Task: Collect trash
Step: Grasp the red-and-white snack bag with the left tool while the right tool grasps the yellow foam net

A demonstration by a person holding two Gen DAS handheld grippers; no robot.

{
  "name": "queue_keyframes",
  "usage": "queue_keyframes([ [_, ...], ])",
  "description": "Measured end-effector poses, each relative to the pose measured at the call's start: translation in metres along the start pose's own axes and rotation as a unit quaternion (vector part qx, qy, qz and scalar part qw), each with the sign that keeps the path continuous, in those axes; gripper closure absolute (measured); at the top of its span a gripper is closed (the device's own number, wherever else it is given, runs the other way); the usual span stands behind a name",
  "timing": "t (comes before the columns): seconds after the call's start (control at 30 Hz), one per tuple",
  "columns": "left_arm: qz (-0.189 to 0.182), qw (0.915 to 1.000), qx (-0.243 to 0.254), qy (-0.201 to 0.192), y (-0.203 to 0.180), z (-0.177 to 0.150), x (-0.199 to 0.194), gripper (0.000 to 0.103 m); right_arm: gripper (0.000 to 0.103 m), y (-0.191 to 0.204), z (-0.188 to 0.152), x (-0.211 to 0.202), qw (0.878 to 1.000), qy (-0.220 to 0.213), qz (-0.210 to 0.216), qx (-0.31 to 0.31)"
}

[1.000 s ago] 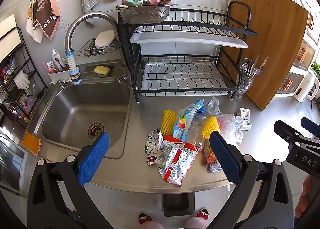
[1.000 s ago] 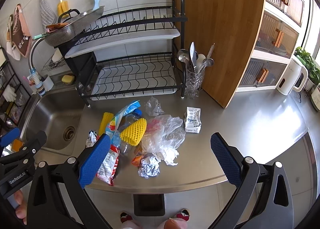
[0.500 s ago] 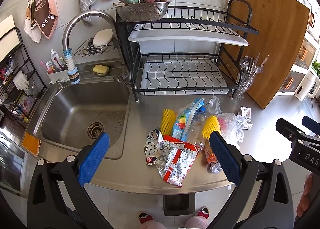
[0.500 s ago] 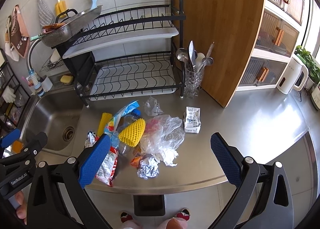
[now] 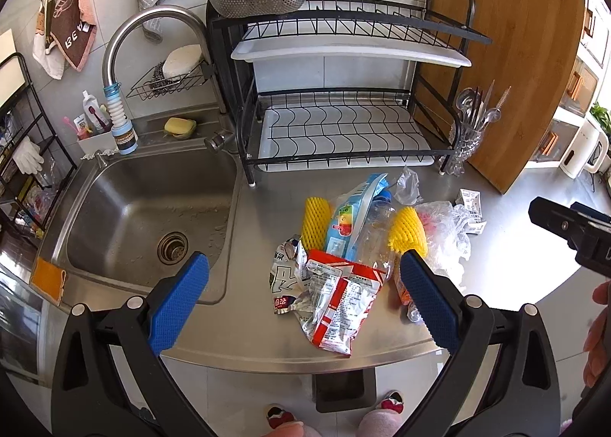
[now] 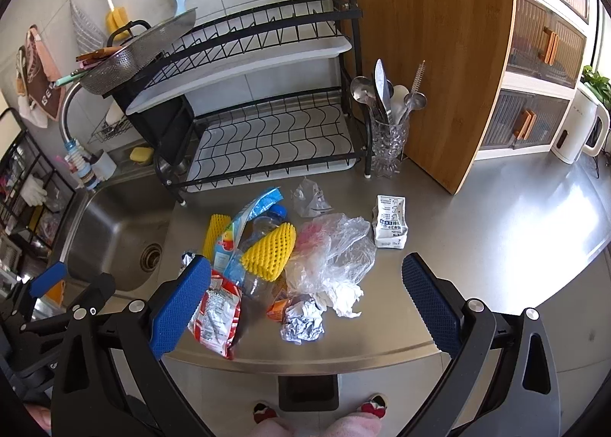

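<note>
A heap of trash lies on the steel counter [image 5: 252, 326] near its front edge. It holds a red and white snack wrapper [image 5: 340, 303], two yellow foam fruit nets [image 5: 407, 231], a blue packet [image 5: 349, 215], a clear plastic bag [image 6: 332, 250], a ball of foil [image 6: 301, 322] and a small white carton [image 6: 390, 222]. My left gripper [image 5: 303, 299] is open, above the counter edge, in front of the wrapper. My right gripper [image 6: 305, 297] is open above the foil and the bag. Both are empty.
A steel sink [image 5: 149, 215] lies left of the heap. A black dish rack [image 5: 343, 124] stands behind it, with a glass cutlery holder [image 6: 387, 139] and a leaning wooden board [image 6: 439, 55] to the right. A white kettle [image 6: 582, 131] stands at far right.
Both grippers have moved slightly forward toward the counter and the heap. Both stay open and empty. The trash has not moved.
</note>
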State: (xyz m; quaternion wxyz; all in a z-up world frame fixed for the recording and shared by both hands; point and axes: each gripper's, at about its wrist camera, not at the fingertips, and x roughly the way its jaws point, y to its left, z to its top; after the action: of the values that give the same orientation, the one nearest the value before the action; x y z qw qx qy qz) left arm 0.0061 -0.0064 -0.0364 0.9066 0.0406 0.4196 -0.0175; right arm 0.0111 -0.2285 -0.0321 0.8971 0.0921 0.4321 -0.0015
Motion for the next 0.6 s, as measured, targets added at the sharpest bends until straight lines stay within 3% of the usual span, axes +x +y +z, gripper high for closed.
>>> queue_keyframes([
  [0.1, 0.007, 0.9997, 0.021, 0.014, -0.005, -0.010, 0.017, 0.010, 0.003, -0.005, -0.001, 0.018, 1.000, 0.022, 0.005, 0.009],
  [0.27, -0.025, 0.9979, 0.020, 0.056, -0.003, -0.025, 0.052, 0.021, 0.004, -0.003, 0.000, 0.059, 0.997, 0.073, 0.013, 0.009],
  [0.4, -0.042, 0.9960, 0.027, 0.073, -0.003, -0.033, 0.073, 0.023, 0.021, 0.004, -0.003, 0.092, 0.993, 0.114, 0.031, 0.010],
  [0.6, -0.073, 0.9917, 0.049, 0.094, -0.012, -0.043, 0.095, 0.023, 0.036, 0.017, -0.006, 0.131, 0.984, 0.162, 0.067, 0.020],
])
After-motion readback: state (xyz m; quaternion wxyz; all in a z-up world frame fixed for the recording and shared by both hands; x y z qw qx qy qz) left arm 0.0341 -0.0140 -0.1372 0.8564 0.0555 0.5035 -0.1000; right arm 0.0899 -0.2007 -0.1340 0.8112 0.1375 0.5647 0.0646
